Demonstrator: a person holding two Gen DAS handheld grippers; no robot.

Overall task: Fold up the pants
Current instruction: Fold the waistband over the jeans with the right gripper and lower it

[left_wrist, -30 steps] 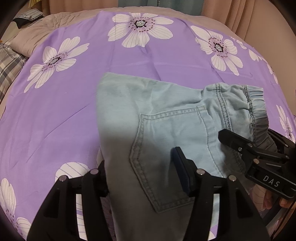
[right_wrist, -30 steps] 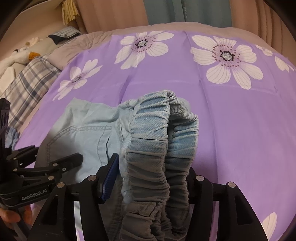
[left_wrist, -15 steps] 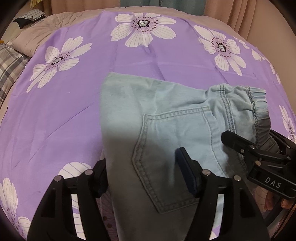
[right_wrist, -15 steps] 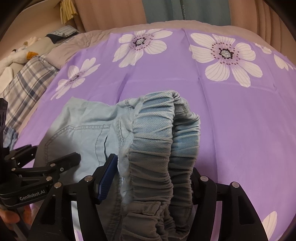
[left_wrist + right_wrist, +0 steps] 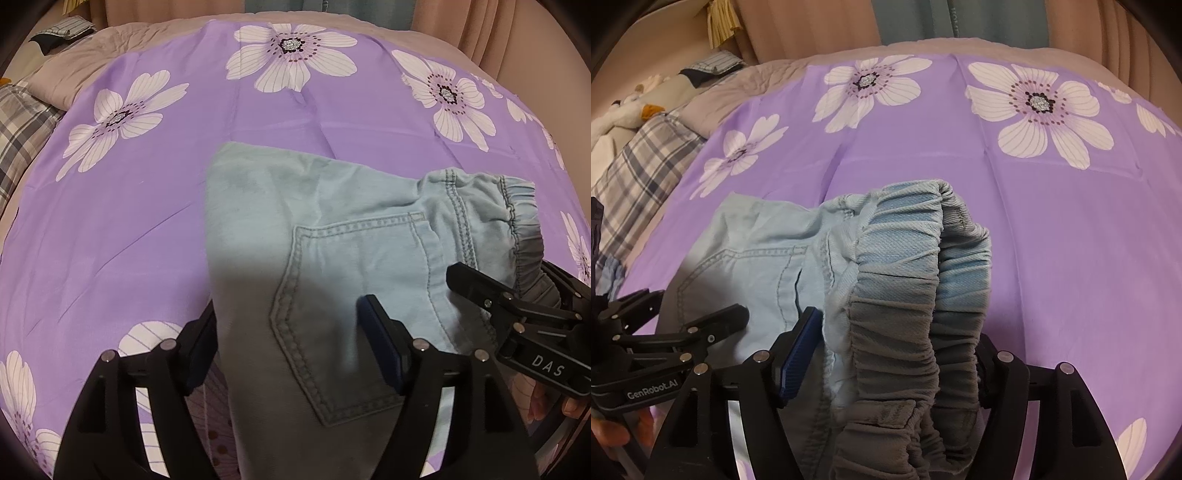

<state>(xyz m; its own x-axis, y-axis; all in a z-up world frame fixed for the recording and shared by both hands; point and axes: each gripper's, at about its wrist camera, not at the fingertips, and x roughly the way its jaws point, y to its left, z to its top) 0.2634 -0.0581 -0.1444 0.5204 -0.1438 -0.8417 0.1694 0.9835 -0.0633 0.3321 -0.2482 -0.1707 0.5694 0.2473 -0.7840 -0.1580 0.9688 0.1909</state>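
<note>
One pair of light-blue denim pants [image 5: 332, 236] lying folded on purple flowered bedspread [image 5: 147, 229], near the front edge, back pocket [image 5: 354, 302] up, elastic waistband [image 5: 916, 295] bunched toward the right side. Two grippers in view. Left gripper [image 5: 291, 354] straddling the folded leg portion: jaws apart, just been opening, cloth between them; left pad at the fabric edge, right blue pad [image 5: 380, 347] resting on the denim without pinching. Right gripper [image 5: 897, 354] around the gathered waistband: jaws apart, likewise just been opening, waistband standing between them, whether the pads touch it cannot be told. From the left wrist view, right gripper's fingers [image 5: 480, 291] seen beside the waistband. Large white flowers on bedspread counted in left wrist view: three whole, several cut by the frame. One plaid pillow [image 5: 639, 166] at far left; one soft toy [image 5: 631, 107] beyond it. Curtains [image 5: 960, 18] behind the bed.
</note>
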